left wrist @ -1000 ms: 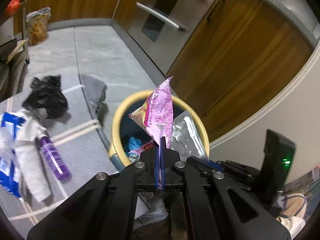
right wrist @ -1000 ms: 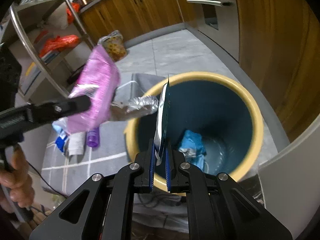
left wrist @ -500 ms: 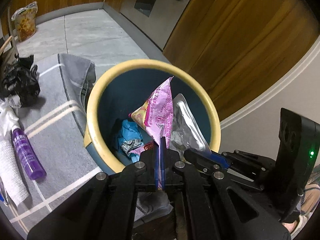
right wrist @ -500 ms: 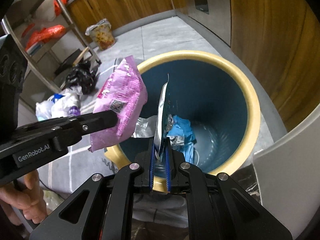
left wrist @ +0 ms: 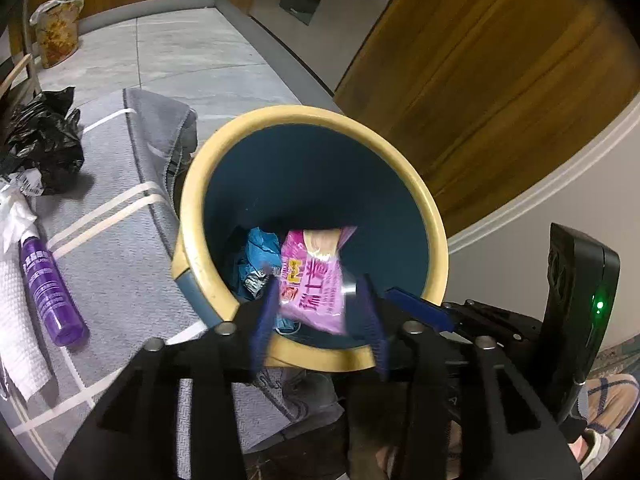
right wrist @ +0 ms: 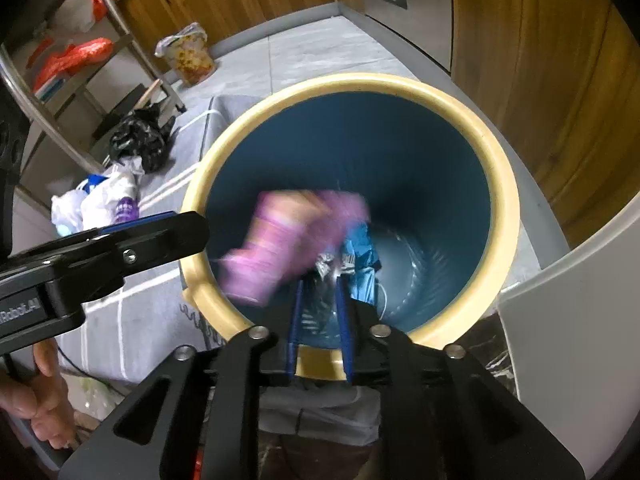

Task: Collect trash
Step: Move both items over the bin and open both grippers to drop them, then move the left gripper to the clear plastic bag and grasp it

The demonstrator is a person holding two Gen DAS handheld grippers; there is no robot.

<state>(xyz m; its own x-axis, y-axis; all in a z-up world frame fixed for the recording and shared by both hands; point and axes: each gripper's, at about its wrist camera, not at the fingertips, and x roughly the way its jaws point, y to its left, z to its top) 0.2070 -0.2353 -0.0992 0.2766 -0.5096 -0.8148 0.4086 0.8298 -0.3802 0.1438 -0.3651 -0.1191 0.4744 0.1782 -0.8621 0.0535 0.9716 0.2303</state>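
Bin (left wrist: 416, 204), one, yellow rim, blue inside, sits under both grippers. Left gripper (left wrist: 316, 312) gapes wide; right gripper (right wrist: 320, 316) is parted too, holding nothing. Pink wrapper (left wrist: 314, 276), one, is loose inside the bin above blue scraps: light, limp, slick film, best pinched at an edge seam. Purple bottle (left wrist: 48, 288), one, lies on the mat.

Glossy pink plastic wrapper (left wrist: 316, 276) inside the smooth plastic bin (left wrist: 404, 168); at nine o'clock, a translucent purple plastic bottle (left wrist: 48, 292) lies on matt woven grey cloth (left wrist: 120, 264); varnished wood panels (left wrist: 500, 60) at two o'clock.
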